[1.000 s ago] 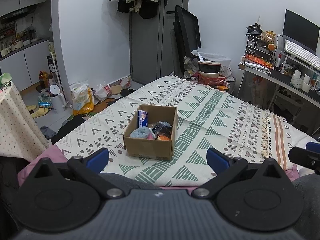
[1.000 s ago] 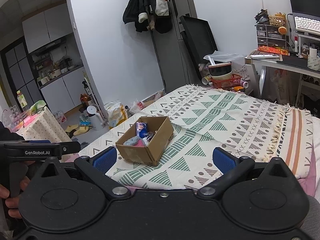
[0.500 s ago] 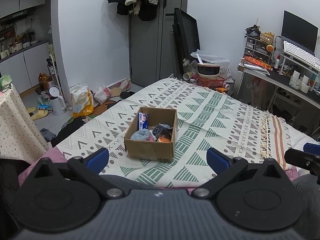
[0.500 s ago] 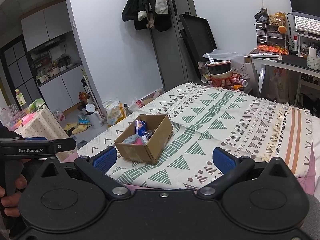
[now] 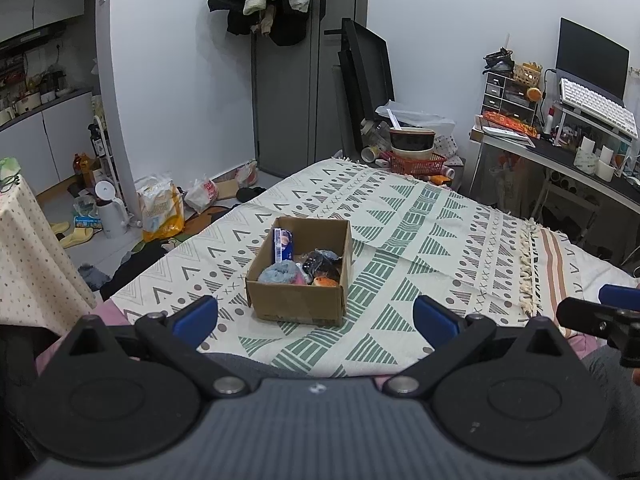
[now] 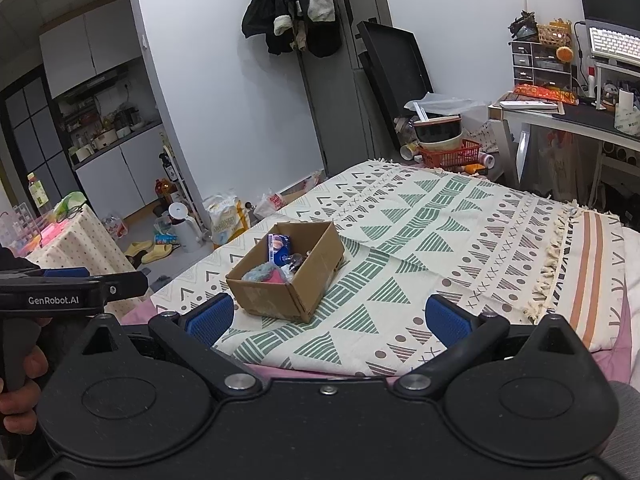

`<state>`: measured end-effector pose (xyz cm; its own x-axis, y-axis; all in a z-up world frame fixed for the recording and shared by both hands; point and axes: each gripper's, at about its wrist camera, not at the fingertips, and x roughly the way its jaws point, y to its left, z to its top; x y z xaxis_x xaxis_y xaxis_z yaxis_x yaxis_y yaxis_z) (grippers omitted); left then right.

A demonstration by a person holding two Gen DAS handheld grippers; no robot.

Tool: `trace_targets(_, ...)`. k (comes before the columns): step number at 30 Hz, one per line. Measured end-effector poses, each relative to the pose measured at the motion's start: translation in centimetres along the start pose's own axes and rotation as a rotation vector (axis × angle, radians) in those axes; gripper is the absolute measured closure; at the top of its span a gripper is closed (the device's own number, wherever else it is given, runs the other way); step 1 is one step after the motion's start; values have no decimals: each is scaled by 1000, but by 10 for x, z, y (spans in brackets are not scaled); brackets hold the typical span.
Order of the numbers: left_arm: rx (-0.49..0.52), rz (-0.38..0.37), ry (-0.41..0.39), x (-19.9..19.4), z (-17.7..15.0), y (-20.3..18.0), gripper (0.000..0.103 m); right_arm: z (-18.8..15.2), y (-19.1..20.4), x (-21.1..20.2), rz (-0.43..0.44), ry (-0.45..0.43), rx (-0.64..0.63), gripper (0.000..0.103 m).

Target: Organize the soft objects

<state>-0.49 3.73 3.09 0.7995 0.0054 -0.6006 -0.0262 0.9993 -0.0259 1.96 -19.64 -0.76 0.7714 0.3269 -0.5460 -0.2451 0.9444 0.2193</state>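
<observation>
Toward the near edge of the bed, on the cream bedspread with green and grey geometric print (image 5: 420, 236): one open brown cardboard box (image 5: 298, 304), flaps up, resting flat on the cloth. Contents of box: one fluffy grey-blue soft item (image 5: 280, 273) at the near left inside corner, with a strip of pink showing beside it in the right wrist view; one dark crumpled soft item (image 5: 320, 262) at the middle right; one small orange item (image 5: 326, 281) against the near right wall; one blue and white printed packet (image 5: 283, 245) standing upright against the far left wall. Left gripper (image 5: 316, 316): blue-padded fingers spread wide apart, holding nothing, short of the box and above the near edge of the bed, box seen between the two fingers. Right gripper (image 6: 328, 316): blue-padded fingers likewise wide apart and holding nothing, near the same edge, box ahead and to its left. Fringed border of the bedspread and a striped orange band lie toward the right side of the bed, well apart from the box.
</observation>
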Motion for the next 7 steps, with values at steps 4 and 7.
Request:
trace_targets(4, 13, -17, -1, 6, -4, 0, 0, -1, -2, 2, 0, -13, 28, 0)
trace_targets(7, 6, -23, 15, 14, -6, 3, 0, -2, -4, 5, -9, -11, 39, 0)
